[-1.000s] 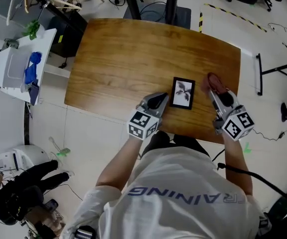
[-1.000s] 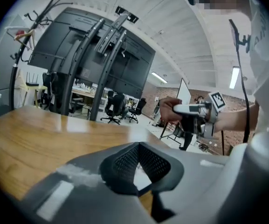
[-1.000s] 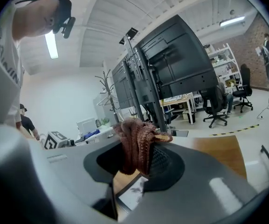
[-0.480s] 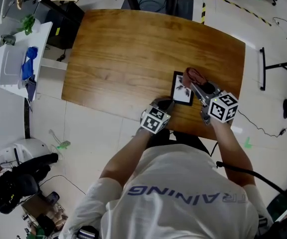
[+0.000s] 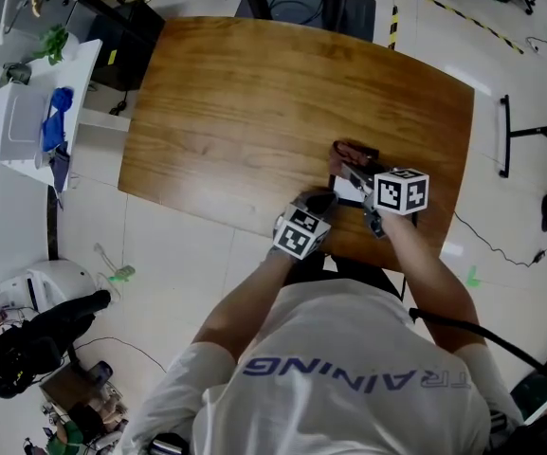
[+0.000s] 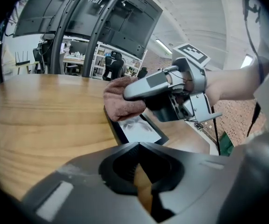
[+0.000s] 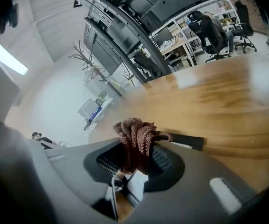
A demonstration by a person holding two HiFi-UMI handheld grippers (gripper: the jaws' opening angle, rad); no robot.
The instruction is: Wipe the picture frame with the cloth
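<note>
The right tool [image 5: 351, 164] was clamped on a bunched reddish-brown cloth [image 7: 135, 133], and the cloth was pressed onto the far end of the picture frame [image 6: 137, 128]. The frame lay flat on the wooden bench [image 5: 245, 93], close to the near edge, in front of the person. The left tool [image 6: 138, 143] had its jaws together with nothing between them. It sat low over the bench, just beside the frame's near left corner. A white side table [image 5: 22, 126] carrying something blue stood on the floor to the left.
</note>
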